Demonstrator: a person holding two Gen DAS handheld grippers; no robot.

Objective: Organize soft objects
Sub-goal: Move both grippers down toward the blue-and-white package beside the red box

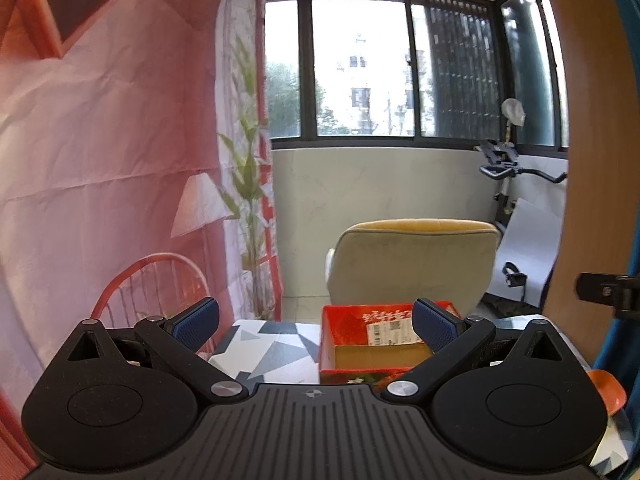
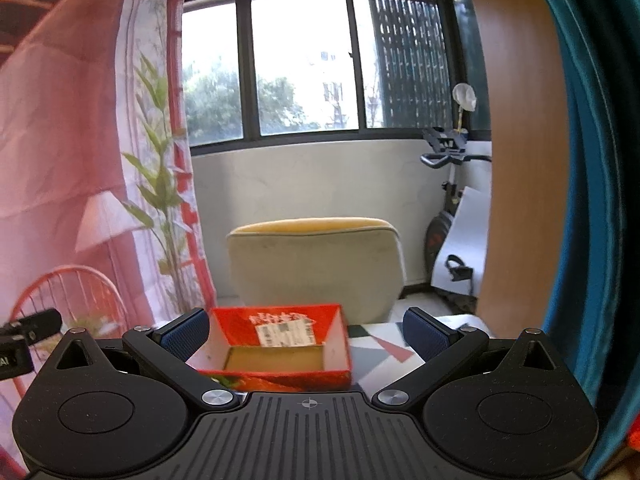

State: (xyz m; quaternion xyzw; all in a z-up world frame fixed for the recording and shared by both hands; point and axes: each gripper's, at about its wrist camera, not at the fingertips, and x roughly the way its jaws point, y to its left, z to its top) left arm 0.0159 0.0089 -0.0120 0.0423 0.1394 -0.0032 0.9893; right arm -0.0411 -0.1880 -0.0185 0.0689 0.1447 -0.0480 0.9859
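1. The left gripper (image 1: 316,326) stood spread wide; its blue-padded fingers (image 1: 196,326) held nothing and touched nothing.
2. The right gripper (image 2: 306,332) was likewise released, its blue pads (image 2: 186,334) far apart with empty air between them.
3. A red cardboard box (image 1: 340,320), open at the top and bearing a white printed label (image 1: 390,330) on its inner far wall, sat on the table (image 1: 272,344). In the left wrist view it lay ahead and toward the right finger; in the right wrist view the same box (image 2: 280,376) lay ahead and toward the left finger. Its brown floor appeared bare.
4. No soft object could be made out in the box or in either gripper; an orange shape (image 1: 608,390) at the right edge of the left wrist view was too cropped to identify.
5. The table carried a cloth of grey, white and pink triangles.
6. Beyond the table stood a cream upholstered chair (image 2: 316,264), its back facing the cameras.
7. A pink printed backdrop (image 1: 100,140) showing a lamp, a chair and a plant hung on the left.
8. A wooden panel (image 2: 516,140) and a teal curtain (image 2: 592,160) closed the right side.
9. An exercise bike (image 2: 448,184) stood by the windows (image 2: 300,64), with a white board leaning just beside it.
10. The other gripper's black body (image 1: 612,294) showed at the right edge of the left wrist view.
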